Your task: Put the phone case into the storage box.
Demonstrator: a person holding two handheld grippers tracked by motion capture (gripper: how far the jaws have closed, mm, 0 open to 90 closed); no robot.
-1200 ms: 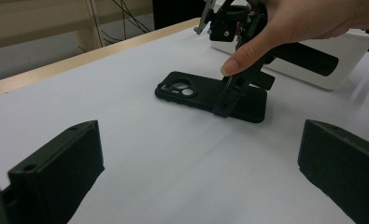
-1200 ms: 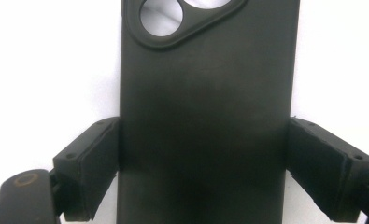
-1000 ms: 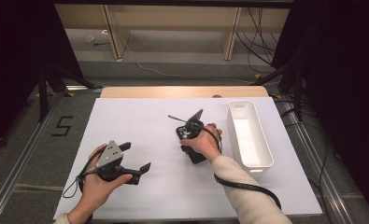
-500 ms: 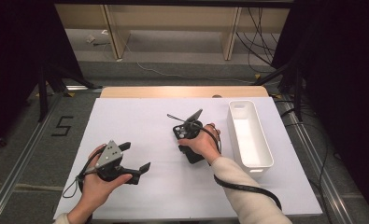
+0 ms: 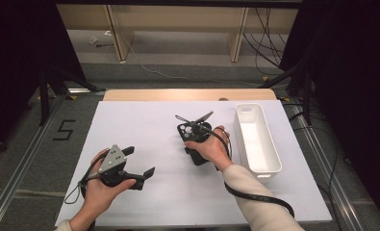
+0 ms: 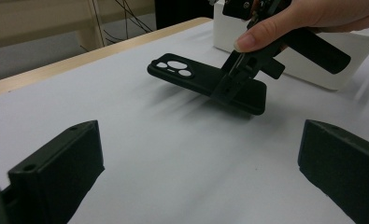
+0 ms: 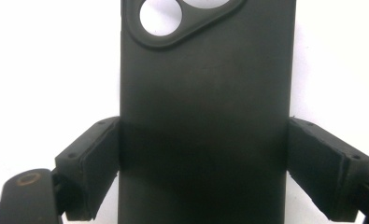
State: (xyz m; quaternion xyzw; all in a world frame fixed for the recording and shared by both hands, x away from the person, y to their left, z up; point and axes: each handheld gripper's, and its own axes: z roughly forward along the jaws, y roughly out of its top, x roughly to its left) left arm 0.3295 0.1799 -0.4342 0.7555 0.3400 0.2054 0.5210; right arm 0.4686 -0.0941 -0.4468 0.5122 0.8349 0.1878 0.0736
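phone case [image 7: 205, 121] | clamped edgewise between right gripper [image 7: 204, 172] fingers [image 7: 95, 161]; lifted off table [image 5: 144, 120]

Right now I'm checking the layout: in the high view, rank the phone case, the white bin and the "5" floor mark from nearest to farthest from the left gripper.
1. "5" floor mark, off the table's left edge.
2. phone case, mid-table.
3. white bin, far right.
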